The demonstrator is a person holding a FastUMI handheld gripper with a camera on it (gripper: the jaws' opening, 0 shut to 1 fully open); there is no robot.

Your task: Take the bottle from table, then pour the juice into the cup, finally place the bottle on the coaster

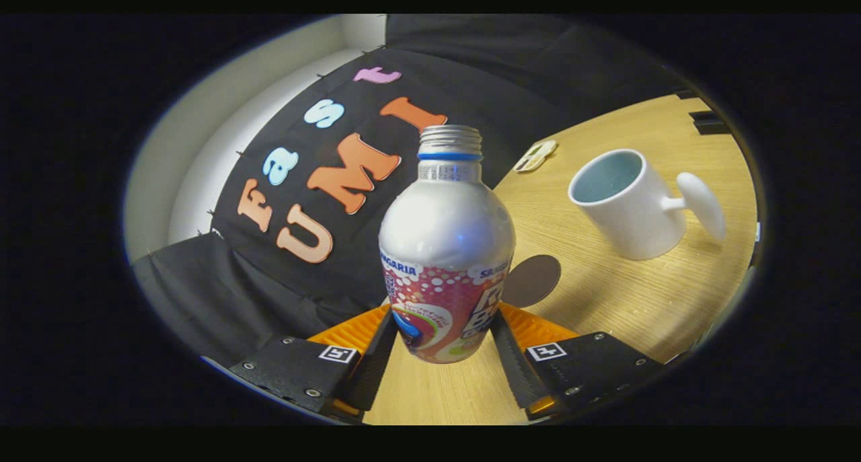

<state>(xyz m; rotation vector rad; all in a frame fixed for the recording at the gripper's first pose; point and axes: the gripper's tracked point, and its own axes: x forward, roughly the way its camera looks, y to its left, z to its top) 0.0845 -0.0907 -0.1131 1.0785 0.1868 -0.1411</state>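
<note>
A silver bottle (445, 247) with a threaded open neck and a colourful label stands between my fingers, and my gripper (440, 344) is shut on its lower body. The bottle's base hangs above the wooden table (605, 300), and the whole view is tilted. A round brown coaster (533, 280) lies on the table just behind the bottle, partly hidden by it. Beyond the coaster, a white mug (632, 203) with a pale inside stands with its handle pointing away from the bottle.
A small pale flat object (536, 157) lies on the table near the booth's black cloth wall (296, 247). A dark item (706, 120) sits at the table's far corner. The table's edge runs past the mug.
</note>
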